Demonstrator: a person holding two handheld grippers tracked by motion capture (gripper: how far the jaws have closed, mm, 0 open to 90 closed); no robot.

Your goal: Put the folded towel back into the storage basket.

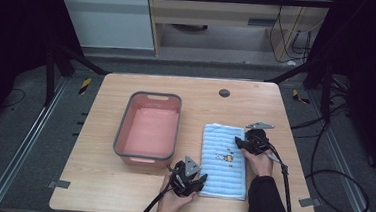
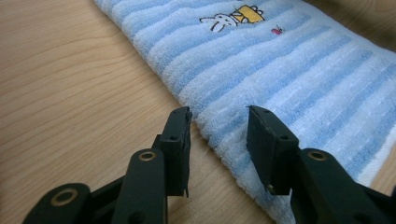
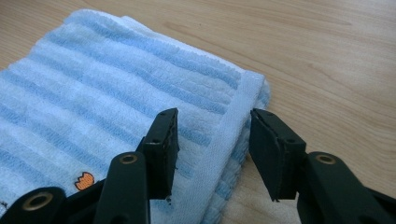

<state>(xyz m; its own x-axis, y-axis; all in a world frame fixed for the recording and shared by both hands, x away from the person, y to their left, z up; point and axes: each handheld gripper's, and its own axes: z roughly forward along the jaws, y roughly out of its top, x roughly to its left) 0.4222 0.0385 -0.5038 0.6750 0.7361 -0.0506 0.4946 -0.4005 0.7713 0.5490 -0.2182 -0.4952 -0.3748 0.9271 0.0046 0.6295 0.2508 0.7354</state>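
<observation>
A folded blue-and-white striped towel (image 1: 225, 160) with a small cartoon print lies on the wooden table, right of centre. My left gripper (image 1: 202, 178) is open at the towel's near left edge; in the left gripper view its jaws straddle that edge of the towel (image 2: 261, 70), gripper midpoint (image 2: 218, 113). My right gripper (image 1: 237, 141) is open at the towel's far right part; in the right gripper view its jaws (image 3: 214, 115) straddle the white hem of the towel (image 3: 116, 88). Neither holds anything.
A pink basin (image 1: 126, 132) with a grey rim stands empty to the left of the towel. A dark round grommet (image 1: 224, 93) sits near the table's far edge. Cables trail from both grippers toward the near edge.
</observation>
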